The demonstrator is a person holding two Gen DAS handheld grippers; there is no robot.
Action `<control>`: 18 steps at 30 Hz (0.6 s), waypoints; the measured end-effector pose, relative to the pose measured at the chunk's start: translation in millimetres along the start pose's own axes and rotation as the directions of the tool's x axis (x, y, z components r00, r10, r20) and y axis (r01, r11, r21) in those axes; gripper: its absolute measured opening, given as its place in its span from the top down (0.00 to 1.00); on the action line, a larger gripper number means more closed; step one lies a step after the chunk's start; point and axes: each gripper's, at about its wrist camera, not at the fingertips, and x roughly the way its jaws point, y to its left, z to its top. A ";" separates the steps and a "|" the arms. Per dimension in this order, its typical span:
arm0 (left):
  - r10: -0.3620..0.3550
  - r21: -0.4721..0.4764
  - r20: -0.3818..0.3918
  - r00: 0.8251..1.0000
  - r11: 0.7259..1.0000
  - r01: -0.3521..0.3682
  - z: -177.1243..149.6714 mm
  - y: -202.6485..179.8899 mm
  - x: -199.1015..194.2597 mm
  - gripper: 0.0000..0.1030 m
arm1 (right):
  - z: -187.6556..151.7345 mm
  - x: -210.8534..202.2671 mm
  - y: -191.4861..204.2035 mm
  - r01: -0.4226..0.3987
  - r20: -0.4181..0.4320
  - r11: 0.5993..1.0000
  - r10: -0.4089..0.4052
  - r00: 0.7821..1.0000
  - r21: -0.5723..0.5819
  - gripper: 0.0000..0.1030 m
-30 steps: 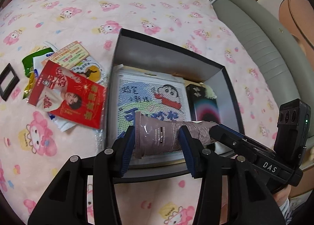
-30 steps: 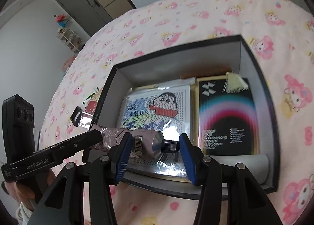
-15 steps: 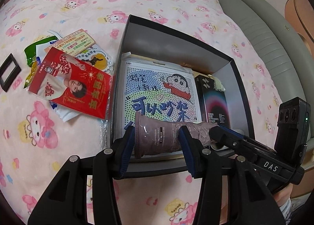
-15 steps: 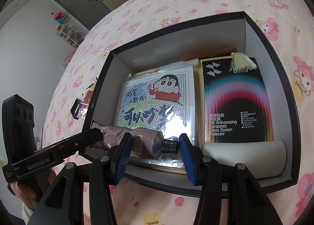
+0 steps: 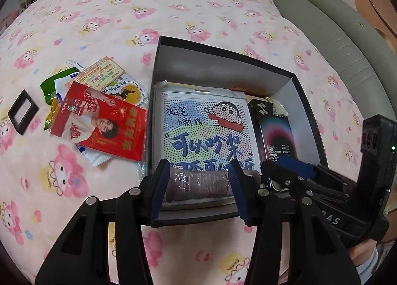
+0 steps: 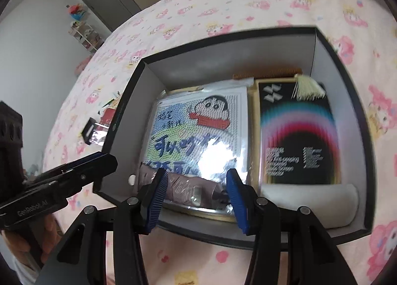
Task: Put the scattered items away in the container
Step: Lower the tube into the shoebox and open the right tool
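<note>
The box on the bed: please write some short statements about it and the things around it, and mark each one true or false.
1. The brown tube lies inside the box. True.
2. The red packet is inside the box. False: it lies on the pink bedspread, outside the box's left wall.
3. The cartoon board lies left of the black screen protector pack. True.
4. A lid covers the box. False: its top is open and the contents show.
5. The small black frame lies outside the box. True.
</note>
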 end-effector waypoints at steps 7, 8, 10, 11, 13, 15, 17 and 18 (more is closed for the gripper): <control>-0.045 0.010 0.044 0.998 0.999 0.044 -10.8 -7.0 -12.3 0.52 | -3.2 -8.1 18.5 0.116 0.034 0.989 -0.114 0.993 -0.096 0.56; -0.044 0.013 0.051 0.998 0.999 0.043 -12.2 -8.0 -16.3 0.52 | -4.0 -11.6 21.1 0.122 0.040 0.987 -0.119 0.992 -0.101 0.56; -0.039 0.021 0.068 0.997 0.999 0.037 -14.6 -10.2 -24.7 0.52 | -6.0 -21.2 27.3 0.135 0.056 0.985 -0.129 0.990 -0.105 0.56; -0.035 0.026 0.076 0.997 0.999 0.033 -15.8 -11.4 -29.2 0.51 | -6.7 -25.6 29.9 0.139 0.062 0.985 -0.133 0.989 -0.105 0.56; -0.026 0.035 0.097 0.995 0.999 0.023 -17.8 -14.3 -39.4 0.50 | -8.3 -35.5 36.3 0.153 0.078 0.983 -0.145 0.986 -0.106 0.56; -0.017 0.047 0.122 0.992 0.999 0.011 -20.6 -18.0 -51.2 0.42 | -10.3 -45.1 43.0 0.168 0.095 0.980 -0.158 0.983 -0.110 0.56; -0.003 0.064 0.150 0.989 0.998 -0.007 -24.1 -22.3 -64.0 0.35 | -12.9 -57.0 49.7 0.183 0.113 0.976 -0.170 0.979 -0.114 0.56; 0.004 0.072 0.165 0.986 0.997 -0.016 -25.9 -24.5 -70.4 0.32 | -14.5 -62.3 52.8 0.186 0.121 0.976 -0.172 0.978 -0.115 0.56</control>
